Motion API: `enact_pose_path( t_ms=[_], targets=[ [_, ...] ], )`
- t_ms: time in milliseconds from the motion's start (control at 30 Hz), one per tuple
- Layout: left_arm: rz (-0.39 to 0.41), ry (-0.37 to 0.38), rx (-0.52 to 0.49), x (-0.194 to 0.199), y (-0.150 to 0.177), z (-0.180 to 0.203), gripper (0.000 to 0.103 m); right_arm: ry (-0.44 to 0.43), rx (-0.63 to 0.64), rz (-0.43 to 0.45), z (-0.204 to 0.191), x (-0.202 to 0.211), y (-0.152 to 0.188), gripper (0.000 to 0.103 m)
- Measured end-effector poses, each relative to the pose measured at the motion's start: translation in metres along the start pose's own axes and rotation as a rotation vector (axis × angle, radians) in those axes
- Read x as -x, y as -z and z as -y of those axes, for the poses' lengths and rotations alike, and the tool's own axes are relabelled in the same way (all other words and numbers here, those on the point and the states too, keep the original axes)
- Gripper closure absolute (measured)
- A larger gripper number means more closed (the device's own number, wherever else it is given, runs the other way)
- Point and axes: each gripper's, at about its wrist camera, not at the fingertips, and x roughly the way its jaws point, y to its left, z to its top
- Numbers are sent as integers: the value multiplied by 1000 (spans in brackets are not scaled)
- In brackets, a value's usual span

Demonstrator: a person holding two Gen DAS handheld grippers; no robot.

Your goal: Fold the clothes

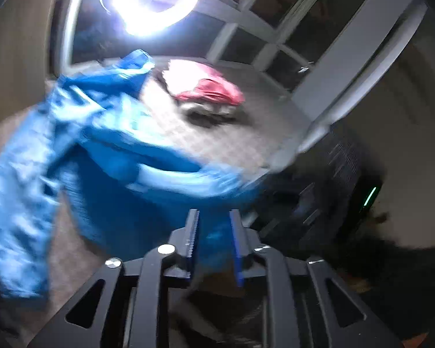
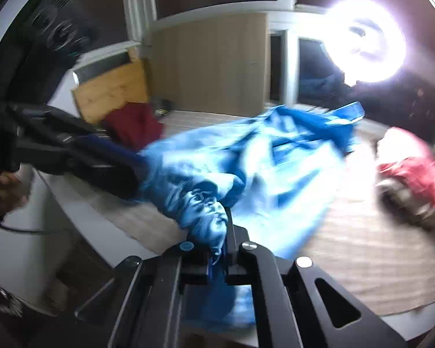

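- Blue, shiny crumpled fabric garment (image 1: 107, 156) fills the left and centre of the left wrist view, bunched and lifted off the pale quilted table top (image 1: 217, 133), one sleeve-like part hanging down the left edge; it is not folded, so by my judgement the folding of this piece is unfinished.
- The left gripper (image 1: 213, 226) sits at lower centre; its blue-lined fingers stand a little apart with blue cloth right at their tips, but blur keeps me from telling whether they pinch it.
- At upper centre lies a red and white heap of clothes (image 1: 208, 90), rumpled, seemingly waiting its turn.
- In the right wrist view, the right gripper (image 2: 217, 240) at lower centre is pressed together on a wad of the blue garment (image 2: 261, 156), which spreads toward the upper right.
- Only this view shows the left gripper's body (image 2: 72, 150) from the side at middle left, reaching into the cloth, plus a dark red cloth (image 2: 136, 124) by a wooden board (image 2: 110, 92).
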Motion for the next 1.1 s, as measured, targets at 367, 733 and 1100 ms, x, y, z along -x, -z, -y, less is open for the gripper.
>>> enact_pose_path(
  t_ms=[367, 733, 1100],
  targets=[
    [-167, -245, 423, -127, 75, -95, 61, 127, 97, 25, 98, 45, -51, 100],
    [-19, -153, 384, -113, 33, -49, 102, -13, 151, 11, 132, 52, -73, 100],
    [-219, -422, 481, -56, 118, -69, 94, -506, 158, -323, 35, -38, 15, 97]
  ],
)
